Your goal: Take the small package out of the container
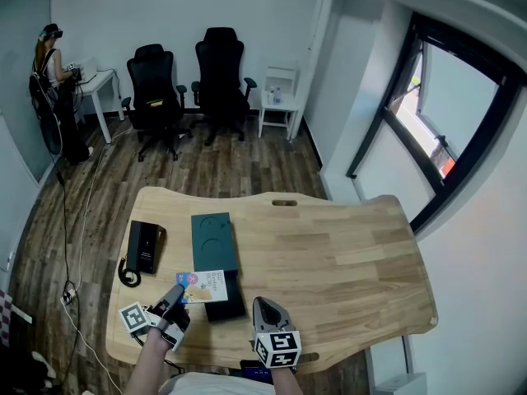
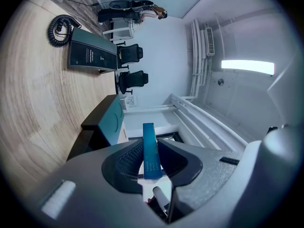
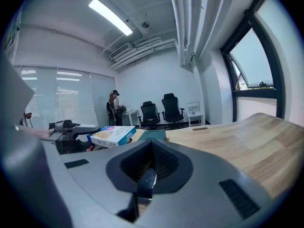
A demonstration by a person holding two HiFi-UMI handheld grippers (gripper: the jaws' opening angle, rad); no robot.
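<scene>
**Setting.** Office room with a wood floor and a pale wooden table (image 1: 346,253).

**Left gripper** (image 1: 176,295). Jaws pinch the package (image 1: 206,286) by one end. In the left gripper view it stands edge-on between the pads, which press on both faces. The rest of the package sticks out ahead of the jaws.

**Right gripper** (image 1: 265,306). Jaws pressed together with nothing between them. The package is off to their left.

**Container** (image 1: 229,307). A dark, open box lying just beyond and below the left jaws. Its teal lid (image 1: 214,239) lies farther out.

**Other.** A black box (image 1: 146,247) with a coiled cable (image 1: 128,276), off to the side of the left jaws.

**Progress (judged).**
- Done: the package is gripped and appears raised above the container rim, not resting inside.
- Left to do: carry it clear of the box, set it on bare table and release it.
</scene>
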